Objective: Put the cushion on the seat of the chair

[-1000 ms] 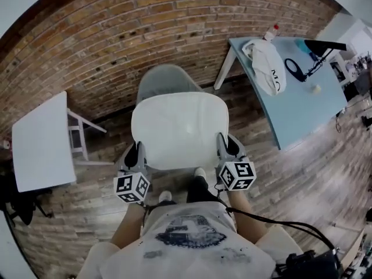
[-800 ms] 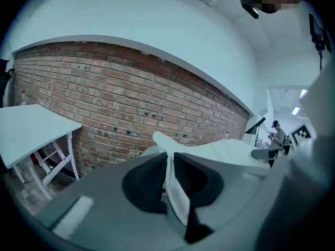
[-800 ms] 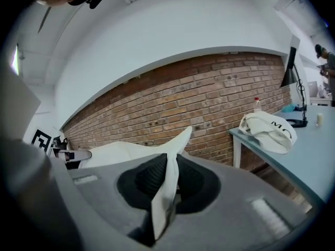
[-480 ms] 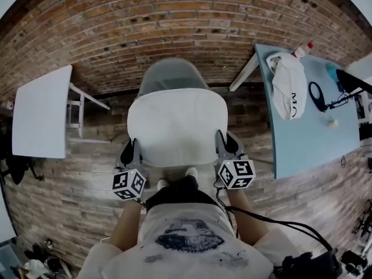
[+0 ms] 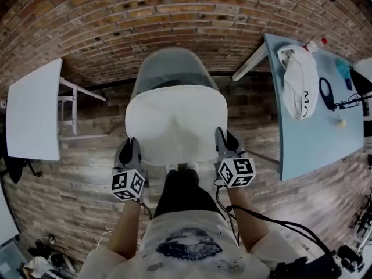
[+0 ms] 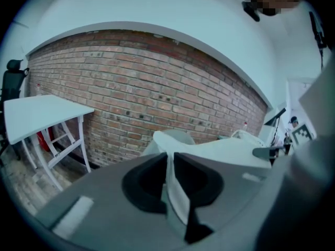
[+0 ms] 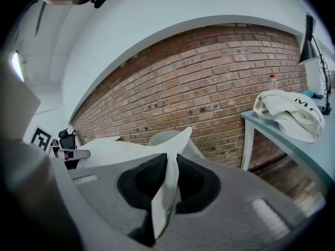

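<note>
A white square cushion [image 5: 176, 124] hangs flat over the grey shell chair [image 5: 171, 68], hiding its seat; only the chair's back shows beyond it. My left gripper [image 5: 132, 151] is shut on the cushion's near left corner, and in the left gripper view the white fabric [image 6: 175, 184] is pinched between the dark pads. My right gripper [image 5: 224, 145] is shut on the near right corner, where a fold of the cushion [image 7: 168, 184] stands between its pads. The chair [image 7: 170, 137] shows just past that fold. Whether the cushion rests on the seat I cannot tell.
A brick wall [image 5: 174, 16] stands behind the chair. A white table [image 5: 32, 109] is at the left. At the right a pale blue table [image 5: 317, 115] carries a white bag [image 5: 299, 80], a bottle and a lamp. The person's legs stand right before the chair on wood flooring.
Both grippers have come down and forward with the cushion. It now covers the chair's seat, and more of the chair's back shows beyond it.
</note>
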The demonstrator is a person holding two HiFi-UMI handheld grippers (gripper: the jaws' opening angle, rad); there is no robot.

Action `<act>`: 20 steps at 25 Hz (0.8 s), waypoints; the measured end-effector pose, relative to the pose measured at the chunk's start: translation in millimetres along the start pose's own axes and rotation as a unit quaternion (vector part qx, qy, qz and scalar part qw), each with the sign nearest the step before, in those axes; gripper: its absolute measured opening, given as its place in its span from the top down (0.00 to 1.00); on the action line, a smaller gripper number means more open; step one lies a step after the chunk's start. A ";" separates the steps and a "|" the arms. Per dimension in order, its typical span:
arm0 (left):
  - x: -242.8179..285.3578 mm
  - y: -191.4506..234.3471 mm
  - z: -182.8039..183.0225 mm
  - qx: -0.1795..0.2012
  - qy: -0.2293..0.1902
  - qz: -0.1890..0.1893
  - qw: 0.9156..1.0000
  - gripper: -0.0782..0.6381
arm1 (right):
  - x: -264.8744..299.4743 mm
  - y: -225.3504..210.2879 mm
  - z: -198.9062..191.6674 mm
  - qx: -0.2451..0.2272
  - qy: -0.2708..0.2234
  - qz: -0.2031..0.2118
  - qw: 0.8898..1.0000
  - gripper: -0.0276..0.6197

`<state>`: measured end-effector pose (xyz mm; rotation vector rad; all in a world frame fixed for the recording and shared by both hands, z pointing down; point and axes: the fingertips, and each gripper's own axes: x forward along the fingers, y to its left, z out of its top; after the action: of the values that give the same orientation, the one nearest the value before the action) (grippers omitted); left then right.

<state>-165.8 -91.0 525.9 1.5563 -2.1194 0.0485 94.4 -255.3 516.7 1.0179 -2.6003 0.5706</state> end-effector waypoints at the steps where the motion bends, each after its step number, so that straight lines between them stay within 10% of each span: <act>1: 5.6 2.7 -5.6 0.000 0.003 -0.001 1.000 0.85 | 4.9 -2.1 -5.7 -0.001 0.002 -0.002 1.000 0.89; 20: 123.7 54.4 -136.7 -0.014 0.039 0.016 0.999 0.85 | 120.1 -55.5 -126.2 -0.016 0.045 -0.022 0.999 0.89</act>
<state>-190.5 -138.2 710.6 1.4818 -2.0756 0.0884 63.4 -304.2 690.1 1.0118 -2.4946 0.5493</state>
